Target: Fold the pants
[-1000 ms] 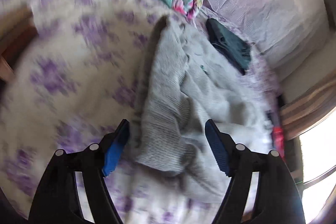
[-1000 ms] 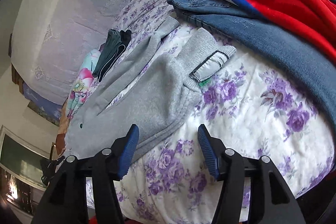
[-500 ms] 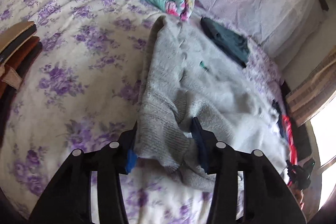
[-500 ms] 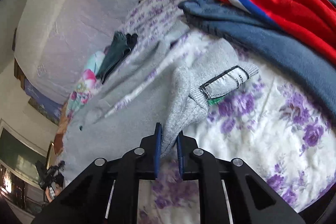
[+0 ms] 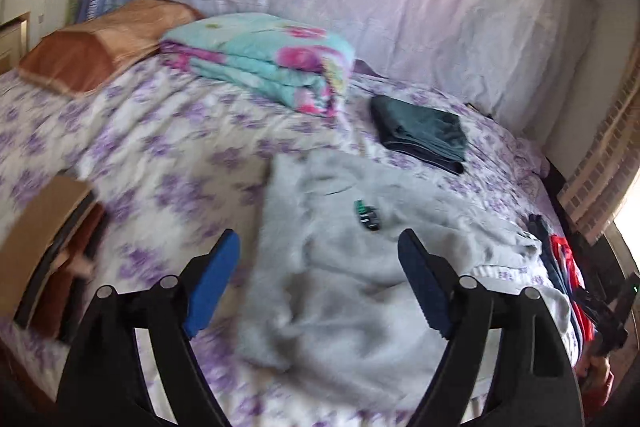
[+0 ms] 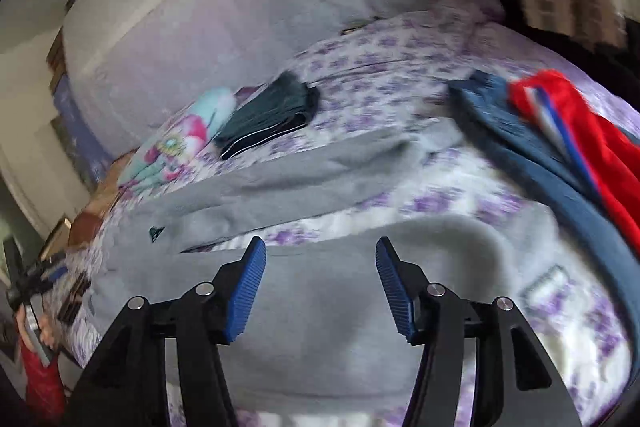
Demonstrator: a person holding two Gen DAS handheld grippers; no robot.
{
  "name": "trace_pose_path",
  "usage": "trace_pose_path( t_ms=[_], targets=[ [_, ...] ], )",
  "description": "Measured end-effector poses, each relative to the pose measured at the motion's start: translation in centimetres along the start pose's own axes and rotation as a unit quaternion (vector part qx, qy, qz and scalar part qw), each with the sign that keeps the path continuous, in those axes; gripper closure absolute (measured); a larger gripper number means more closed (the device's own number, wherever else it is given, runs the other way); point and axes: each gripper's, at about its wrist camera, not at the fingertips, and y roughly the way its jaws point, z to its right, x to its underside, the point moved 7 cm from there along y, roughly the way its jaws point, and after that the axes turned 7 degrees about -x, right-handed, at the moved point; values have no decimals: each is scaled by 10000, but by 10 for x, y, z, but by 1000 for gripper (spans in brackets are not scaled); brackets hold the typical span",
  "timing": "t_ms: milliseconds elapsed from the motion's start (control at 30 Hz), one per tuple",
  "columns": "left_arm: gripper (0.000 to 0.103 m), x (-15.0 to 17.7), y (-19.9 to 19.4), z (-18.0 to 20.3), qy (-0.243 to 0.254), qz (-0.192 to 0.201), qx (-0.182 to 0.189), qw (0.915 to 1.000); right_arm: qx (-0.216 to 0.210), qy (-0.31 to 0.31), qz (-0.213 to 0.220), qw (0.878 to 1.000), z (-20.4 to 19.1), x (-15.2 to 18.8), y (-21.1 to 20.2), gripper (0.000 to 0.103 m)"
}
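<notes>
One fold at most looks made, by my reckoning. The grey pants [image 5: 344, 279] lie on the bedspread [image 5: 160, 155] in a rumpled heap, and from my right wrist view [image 6: 320, 327] a strip of spread shows between the near grey mass and a long grey band toward 11 o'clock, so the legs do not lie squarely on each other. I judge the job barely begun: the cloth wants smoothing, the legs want lining up, and the lengthwise folds remain to be made.

My left gripper [image 5: 316, 283] hangs above the pants with its blue pads spread wide and nothing between them. My right gripper [image 6: 320, 287] is likewise spread wide and empty, over the near grey mass. A small dark logo [image 5: 368, 215] sits on the pants at 12 o'clock from my left fingers.

Outward from the pants in the left view: a dark folded garment [image 5: 420, 135] at 1 o'clock, a folded turquoise quilt [image 5: 264, 59] at 11 o'clock, a brown pillow [image 5: 92, 51] further at 10 o'clock. In the right view a blue garment [image 6: 532, 143] and a red one [image 6: 580, 123] lie at 2 o'clock, just beside the pants. Both views are blurred, so finer creases I cannot read.
</notes>
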Motion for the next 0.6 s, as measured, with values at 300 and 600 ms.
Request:
trace_pose_path(
  t_ms=[300,600],
  targets=[
    [22,21,143,1,171,-1144,-783,9902,-334,-798,-1219,9888,-109,16,164,30],
    [13,-1,121,-3,-146,-1053,-228,9941,-652,-427,-1386,9873,-91,12,167,24]
  ],
)
